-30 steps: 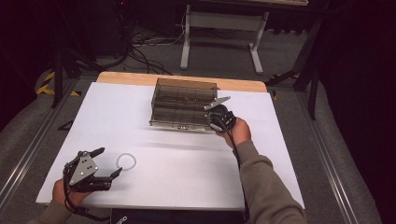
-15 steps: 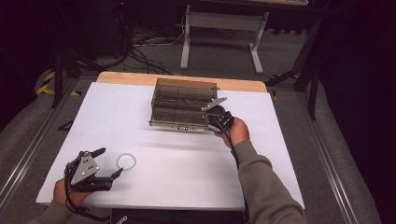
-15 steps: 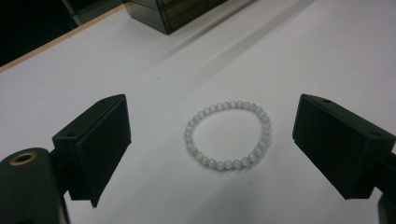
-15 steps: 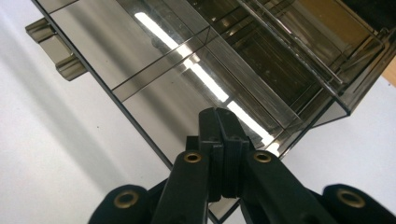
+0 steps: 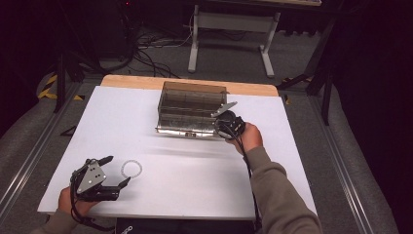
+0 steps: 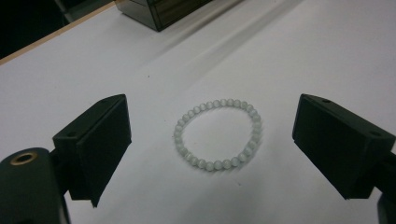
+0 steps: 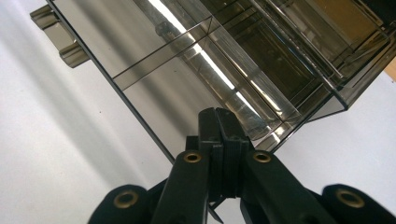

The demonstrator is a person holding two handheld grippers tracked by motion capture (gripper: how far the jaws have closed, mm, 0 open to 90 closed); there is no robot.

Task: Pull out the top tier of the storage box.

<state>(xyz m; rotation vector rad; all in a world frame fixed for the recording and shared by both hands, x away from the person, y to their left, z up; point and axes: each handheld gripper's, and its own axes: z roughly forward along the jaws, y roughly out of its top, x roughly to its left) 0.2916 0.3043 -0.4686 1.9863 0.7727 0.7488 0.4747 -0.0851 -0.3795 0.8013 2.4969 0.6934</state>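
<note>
Lying flat on the white worktop (image 5: 195, 165) near its front-left corner, a bracelet (image 5: 131, 169) of pale round beads forms a closed ring. The left gripper (image 5: 116, 171) sits just at that corner, held in the person's left hand (image 5: 73, 204), its jaws spread wide and pointing toward the bracelet. In the left gripper view the bracelet (image 6: 217, 135) lies between the two black jaws — clear of both, touching neither.

Toward the back edge, near the middle, stands a smoky see-through box (image 5: 191, 108) with inner dividers. The right gripper (image 5: 225, 120) is at the box's front-right corner, held in the right hand (image 5: 249, 137), whose sleeve (image 5: 280, 195) comes in from the bottom of the high view. A grey plate on top of this gripper sticks out over the corner of the box. In the right gripper view the jaws are pressed together with no visible gap, their tips against the box (image 7: 224, 60) at its lower front edge — whether they pinch a thin part of it cannot be told. A small tab (image 7: 58, 35) juts from the box's front at the upper left of that view.
</note>
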